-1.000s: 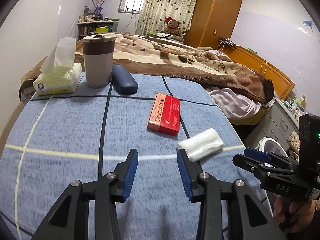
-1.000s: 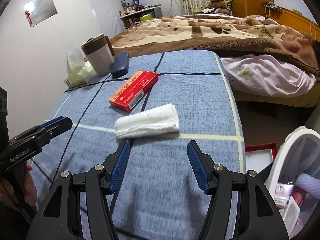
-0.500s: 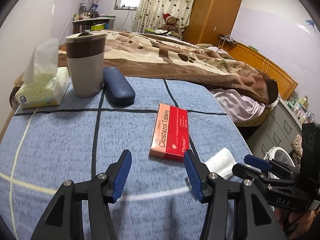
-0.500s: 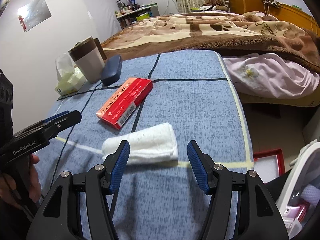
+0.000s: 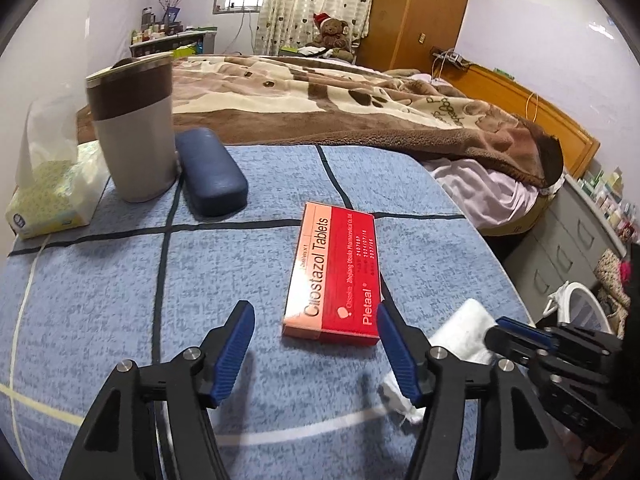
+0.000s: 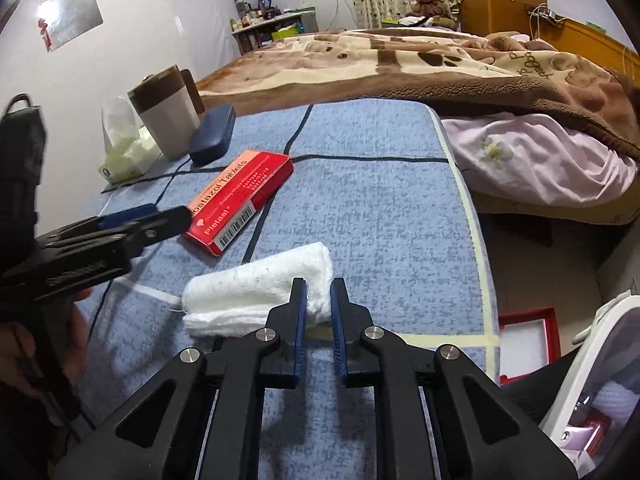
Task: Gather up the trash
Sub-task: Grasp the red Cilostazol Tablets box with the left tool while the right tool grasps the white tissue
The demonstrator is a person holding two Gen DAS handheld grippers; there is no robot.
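A white folded tissue wad (image 6: 260, 284) lies on the blue bedcover (image 6: 380, 208) near its front right edge; it also shows in the left wrist view (image 5: 460, 332). My right gripper (image 6: 319, 296) has closed on the wad's right end, its blue pads pinching it. A red tablet box (image 5: 334, 276) lies just ahead of my left gripper (image 5: 316, 328), which is open and empty, with its right finger beside the box's near corner. The box also shows in the right wrist view (image 6: 240, 200).
At the back left stand a brown-and-grey tumbler (image 5: 134, 132), a navy glasses case (image 5: 210, 178) and a tissue pack (image 5: 52, 196). A white bin (image 6: 600, 380) stands on the floor at the right. A brown blanket (image 5: 360, 96) covers the bed beyond.
My right gripper moved forward onto the tissue wad and closed on its right end. My left gripper moved forward to the red box and stays open.
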